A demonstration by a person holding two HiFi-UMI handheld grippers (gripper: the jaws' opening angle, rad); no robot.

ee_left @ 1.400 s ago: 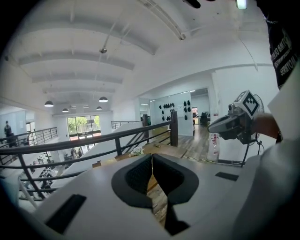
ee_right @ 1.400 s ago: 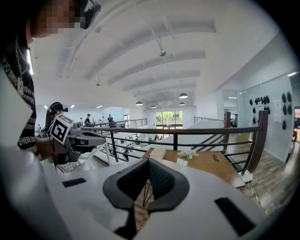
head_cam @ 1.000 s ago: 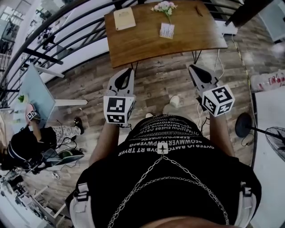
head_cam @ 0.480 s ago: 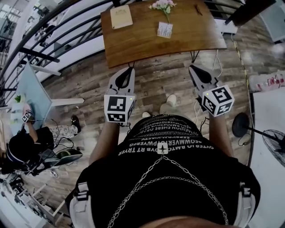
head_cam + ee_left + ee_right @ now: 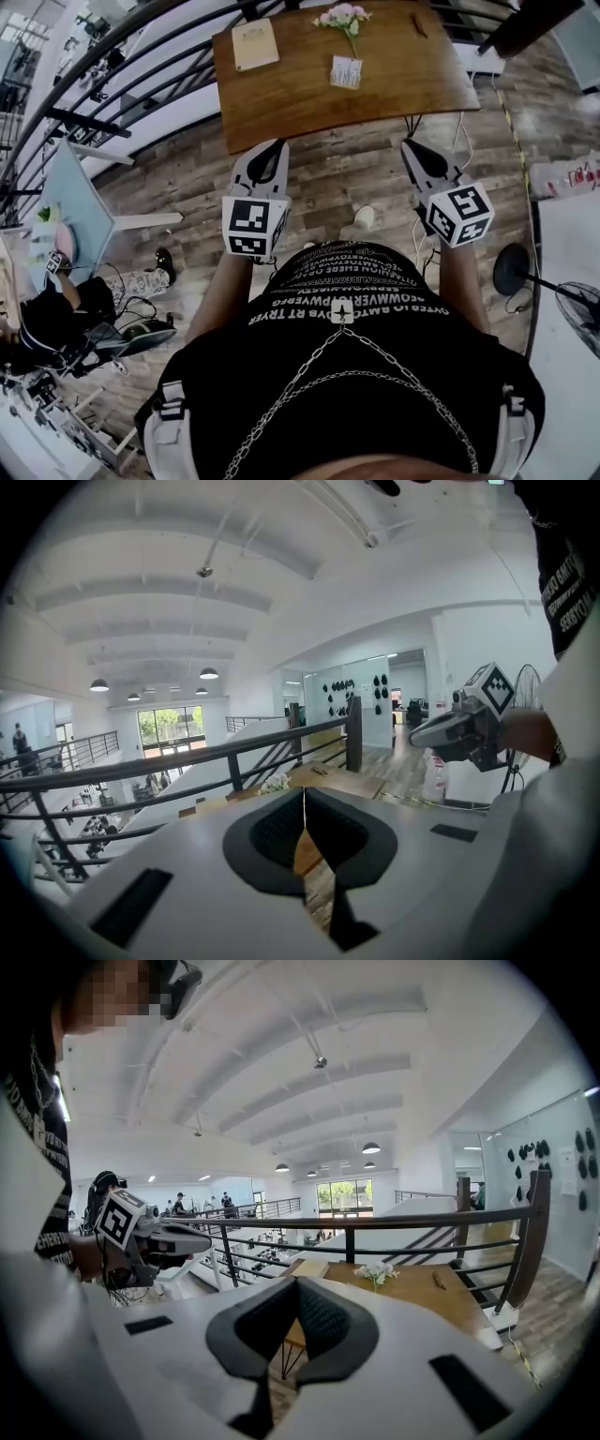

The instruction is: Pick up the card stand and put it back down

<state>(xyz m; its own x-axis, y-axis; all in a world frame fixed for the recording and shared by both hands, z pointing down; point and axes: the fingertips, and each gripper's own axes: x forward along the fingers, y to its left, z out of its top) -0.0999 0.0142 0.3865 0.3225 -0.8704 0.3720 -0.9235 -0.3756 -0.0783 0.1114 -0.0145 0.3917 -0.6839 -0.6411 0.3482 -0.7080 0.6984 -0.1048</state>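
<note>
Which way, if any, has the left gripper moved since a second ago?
Yes: the left gripper has moved forward, toward the wooden table; its tip now overlaps the table's near edge.

Cannot read the print on the card stand (image 5: 346,71) (too small from overhead), nor identify the small dark thing (image 5: 419,23) near the far right corner of the table (image 5: 281,103).

Holding the left hand-held gripper (image 5: 273,146) and the right hand-held gripper (image 5: 411,145) out ahead, side by side and well apart, both pointing forward and tipped slightly down. Reaching with left forearm (image 5: 217,300) and right forearm (image 5: 464,281) extended from the torso. Clamping both pairs of jaws fully together, with nothing between them.
</note>
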